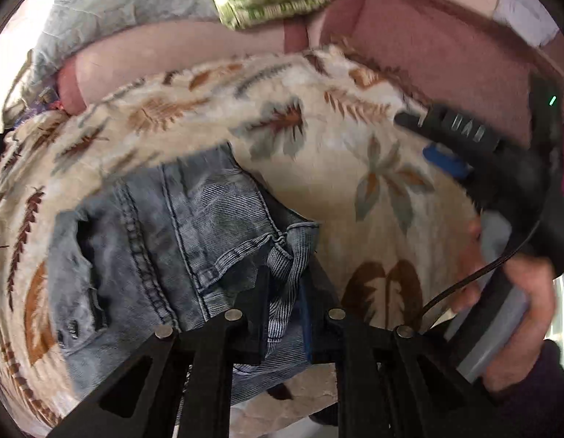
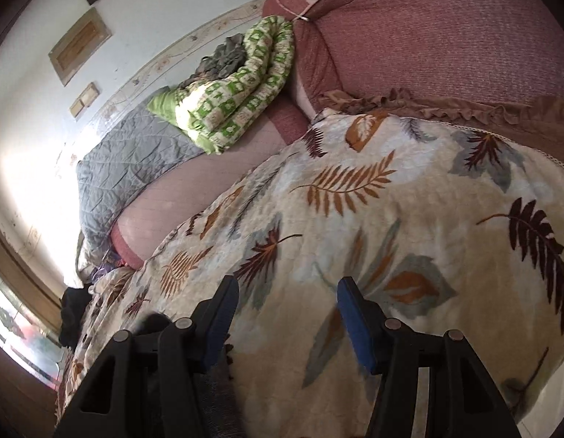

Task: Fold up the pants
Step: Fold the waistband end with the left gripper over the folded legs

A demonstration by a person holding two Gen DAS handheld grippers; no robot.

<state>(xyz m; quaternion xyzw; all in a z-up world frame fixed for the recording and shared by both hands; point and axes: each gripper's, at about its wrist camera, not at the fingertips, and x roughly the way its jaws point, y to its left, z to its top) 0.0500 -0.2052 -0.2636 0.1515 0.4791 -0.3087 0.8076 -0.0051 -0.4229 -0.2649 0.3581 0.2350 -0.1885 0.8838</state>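
Denim fills the gap between the fingers of my left gripper; its jaws are clamped on a bunched edge of the pants, which lie part-folded on the leaf-print blanket with a seam and pocket uppermost; my right gripper hangs over bare blanket with its jaws apart and nothing between them, well clear of the garment; the other hand shows at the edge of the left view, wrapped around that tool. Risks, as I judge them: the pinch holds only a thin gather, so a pull may slip it free; lifting one-sided could drag the layers askew and undo the fold; the plush blanket may snag and ruck beneath.
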